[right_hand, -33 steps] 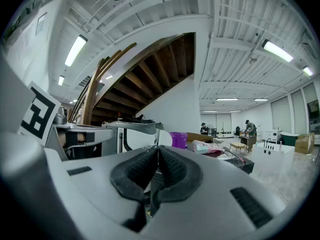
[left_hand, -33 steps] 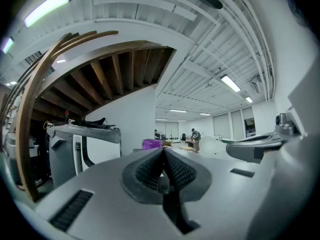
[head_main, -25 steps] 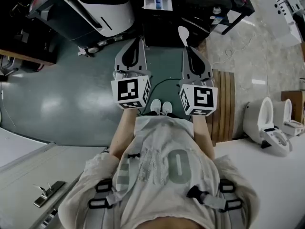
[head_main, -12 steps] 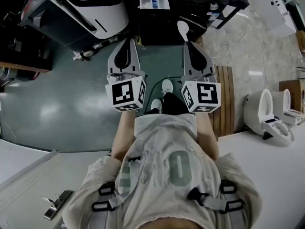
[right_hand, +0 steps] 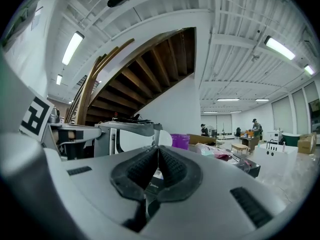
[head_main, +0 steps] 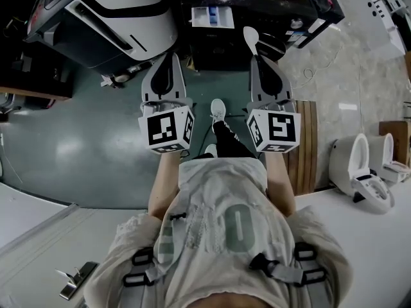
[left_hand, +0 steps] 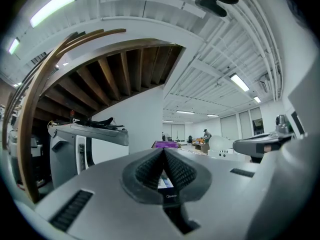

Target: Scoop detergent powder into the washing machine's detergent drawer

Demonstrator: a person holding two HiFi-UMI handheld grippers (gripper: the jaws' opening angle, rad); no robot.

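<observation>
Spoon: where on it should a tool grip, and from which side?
Grip the spoon by its thin handle, coming from the handle end, as the right tool does: jaws shut on it. The round bowl then sticks out ahead, free to scoop.

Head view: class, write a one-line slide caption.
Facing the detergent drawer: right gripper holds a white spoon; left gripper shut, empty.

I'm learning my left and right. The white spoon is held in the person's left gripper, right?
No. The white spoon is held in the right gripper, not the left gripper. The head view shows it sticking out of the front of the right gripper, while the left gripper is closed on nothing.
</observation>
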